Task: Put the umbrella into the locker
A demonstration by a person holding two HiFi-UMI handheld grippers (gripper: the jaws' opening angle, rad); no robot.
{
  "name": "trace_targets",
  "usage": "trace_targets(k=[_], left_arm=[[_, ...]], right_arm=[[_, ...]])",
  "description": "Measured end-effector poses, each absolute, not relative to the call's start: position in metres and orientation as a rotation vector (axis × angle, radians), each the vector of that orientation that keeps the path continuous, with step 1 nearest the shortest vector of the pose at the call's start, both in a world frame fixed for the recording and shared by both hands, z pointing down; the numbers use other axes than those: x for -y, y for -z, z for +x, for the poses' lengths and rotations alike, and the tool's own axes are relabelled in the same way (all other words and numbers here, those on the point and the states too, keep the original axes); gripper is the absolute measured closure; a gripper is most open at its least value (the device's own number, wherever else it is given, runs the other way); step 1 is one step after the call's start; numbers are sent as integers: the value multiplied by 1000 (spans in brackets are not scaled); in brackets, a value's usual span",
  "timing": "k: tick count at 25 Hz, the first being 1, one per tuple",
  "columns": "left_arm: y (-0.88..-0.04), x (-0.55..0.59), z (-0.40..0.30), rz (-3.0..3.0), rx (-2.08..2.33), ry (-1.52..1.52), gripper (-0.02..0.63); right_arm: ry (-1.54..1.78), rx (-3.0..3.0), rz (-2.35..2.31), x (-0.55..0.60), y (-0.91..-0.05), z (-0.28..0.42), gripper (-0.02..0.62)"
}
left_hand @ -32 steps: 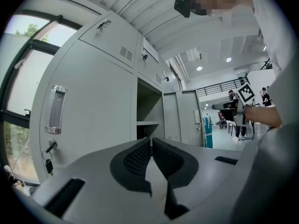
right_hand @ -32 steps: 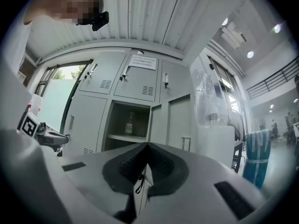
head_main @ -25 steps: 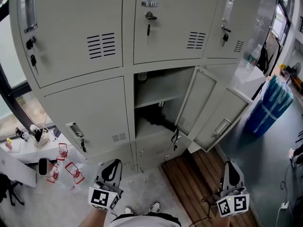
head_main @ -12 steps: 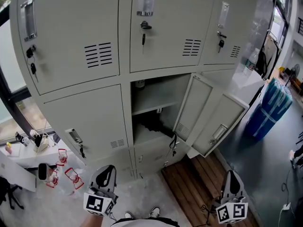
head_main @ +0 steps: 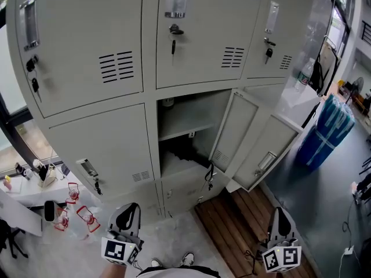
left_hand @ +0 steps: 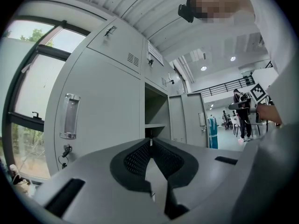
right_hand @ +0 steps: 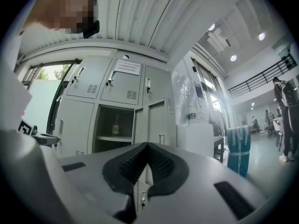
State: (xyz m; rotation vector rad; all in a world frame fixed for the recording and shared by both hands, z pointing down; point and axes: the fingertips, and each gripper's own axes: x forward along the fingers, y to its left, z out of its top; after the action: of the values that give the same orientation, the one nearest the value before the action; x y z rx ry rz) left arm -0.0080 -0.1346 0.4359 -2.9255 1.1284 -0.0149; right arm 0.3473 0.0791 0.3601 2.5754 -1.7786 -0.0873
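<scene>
- Head view: the black umbrella point(head_main: 184, 151) is lying inside the pale grey metal locker point(head_main: 110, 138), under the shelf of its open middle compartment. The left gripper point(head_main: 128, 209) and right gripper point(head_main: 282, 214) are hovering low in front.
- Left gripper view: its jaws are meeting, pinching nothing.
- Right gripper view: its jaws are pressing together, empty. A dark bottle point(right_hand: 115, 125) is standing on the shelf.

The lockers point(head_main: 98, 143) are pale grey; the umbrella point(head_main: 184, 152) inside their open compartment is black. Right of the lockers is a blue bundle point(head_main: 326, 133) with pale bands. Brown wooden planks point(head_main: 243, 225) lie below. The left gripper point(head_main: 130, 208) and right gripper point(head_main: 282, 212) carry black-and-white square markers.
</scene>
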Motion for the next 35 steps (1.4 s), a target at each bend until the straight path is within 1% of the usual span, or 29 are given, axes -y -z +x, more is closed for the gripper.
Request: trace_targets(k=[15,35], left_arm=[[-429,136,-19,-2929,-1133,-26,571],[-431,118,-30,-2928,-1144,-19,571]], right_arm=[[95,1807,2579,-69,-352,333,578],[1,1849,2530,-71,-369,317,578]])
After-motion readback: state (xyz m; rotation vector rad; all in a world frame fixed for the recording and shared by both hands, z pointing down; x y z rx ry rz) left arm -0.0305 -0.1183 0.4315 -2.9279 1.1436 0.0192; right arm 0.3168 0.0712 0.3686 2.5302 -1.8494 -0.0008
